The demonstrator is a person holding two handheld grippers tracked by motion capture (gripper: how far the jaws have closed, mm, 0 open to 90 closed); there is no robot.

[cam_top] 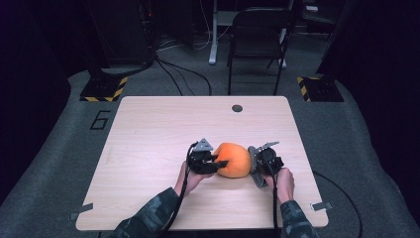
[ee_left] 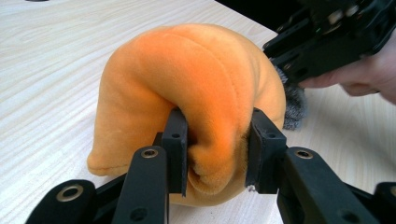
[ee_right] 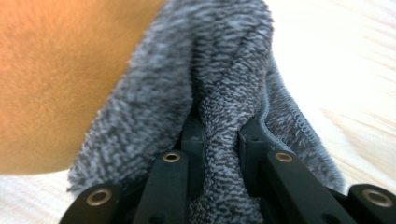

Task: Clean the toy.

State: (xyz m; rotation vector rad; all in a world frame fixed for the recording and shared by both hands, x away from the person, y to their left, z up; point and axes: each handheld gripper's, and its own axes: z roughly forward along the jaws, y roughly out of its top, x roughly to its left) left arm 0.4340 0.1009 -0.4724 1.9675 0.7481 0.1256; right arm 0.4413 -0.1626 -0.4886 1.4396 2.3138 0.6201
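Note:
An orange plush cushion [cam_top: 233,159] lies on the wooden table [cam_top: 163,129], near its front middle. My left gripper [cam_top: 218,163] is at the cushion's left side, shut on a bunched fold of the orange plush [ee_left: 205,88], squeezed between the pads [ee_left: 176,149]. Grey fleece fabric [ee_right: 219,79] is attached at the cushion's right end [cam_top: 253,157]. My right gripper [cam_top: 257,166] is shut on a fold of that grey fabric, which rises between its jaws in the right gripper view. The orange plush [ee_right: 51,79] fills that view's left side. The right gripper [ee_left: 327,42] also shows beyond the cushion in the left gripper view.
A dark round hole [cam_top: 237,108] marks the table's far side. A black chair [cam_top: 257,39] and cables stand on the floor beyond. Yellow-black weighted bases [cam_top: 101,89] flank the far corners. Bare wood lies to the left and far side.

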